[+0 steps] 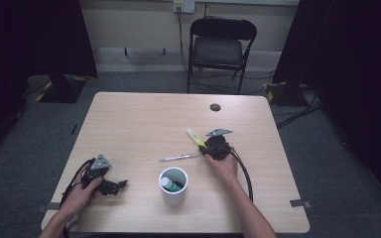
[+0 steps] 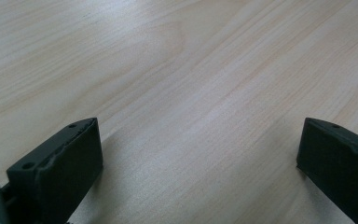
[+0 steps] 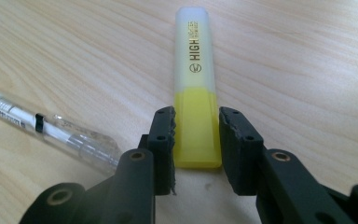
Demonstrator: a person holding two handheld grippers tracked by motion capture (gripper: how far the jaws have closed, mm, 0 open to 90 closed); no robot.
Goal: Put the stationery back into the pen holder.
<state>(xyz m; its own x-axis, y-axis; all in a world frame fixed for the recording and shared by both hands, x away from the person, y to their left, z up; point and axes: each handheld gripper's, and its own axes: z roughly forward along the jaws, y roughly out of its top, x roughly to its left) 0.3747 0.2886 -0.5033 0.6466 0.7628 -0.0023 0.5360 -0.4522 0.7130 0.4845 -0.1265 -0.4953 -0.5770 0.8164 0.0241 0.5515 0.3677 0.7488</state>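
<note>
A yellow highlighter [image 1: 193,135] with a pale cap lies on the wooden table [image 1: 139,124], right of centre. My right gripper [image 1: 204,147] is shut on its yellow rear end. In the right gripper view the highlighter [image 3: 195,70] points away from me, and both pads of the right gripper [image 3: 196,119] press its sides. A clear pen [image 1: 178,157] lies just left of that hand and shows as the clear pen [image 3: 51,130] beside the jaws. My left gripper [image 1: 120,184] rests near the table's front left. The left gripper [image 2: 200,140] stands open over bare wood.
A white cup [image 1: 173,199] stands near the front edge between the hands, with a green-capped marker [image 1: 167,183] inside. A dark cable hole [image 1: 215,107] sits at the table's far side. A black folding chair [image 1: 218,44] stands beyond the table.
</note>
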